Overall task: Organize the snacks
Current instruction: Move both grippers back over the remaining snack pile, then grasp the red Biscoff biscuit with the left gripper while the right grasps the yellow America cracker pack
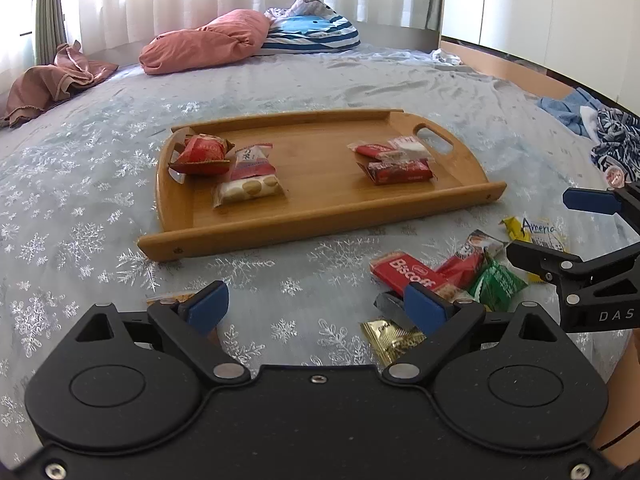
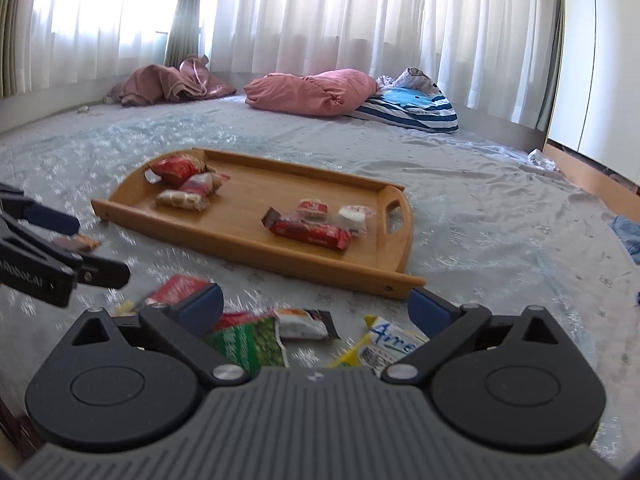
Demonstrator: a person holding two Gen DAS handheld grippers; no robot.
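A wooden tray (image 1: pixel 320 232) (image 2: pixel 248 248) lies on the bed. Red and biscuit packets (image 1: pixel 224 168) sit at its left end and red bars (image 1: pixel 400 172) near its right handle. Loose snacks lie in front of it: a red Biscoff pack (image 1: pixel 408 276), a green packet (image 1: pixel 496 284) (image 2: pixel 248 340), a gold packet (image 1: pixel 390 338), a yellow packet (image 1: pixel 536 230) (image 2: pixel 384 344) and a white-brown packet (image 2: pixel 304 322). My left gripper (image 1: pixel 316 306) is open over bare bedspread, its right finger beside the Biscoff pack. My right gripper (image 2: pixel 316 308) (image 1: pixel 568 232) is open just above the green, white-brown and yellow packets, gripping none of them.
The grey snowflake bedspread (image 1: pixel 100 184) covers the bed. Pink bedding (image 1: pixel 208 42) and a striped blue pillow (image 1: pixel 316 34) lie at the far side by the curtains. Blue clothes (image 1: pixel 600 128) sit at the right edge. A small packet (image 1: pixel 168 299) lies by my left finger.
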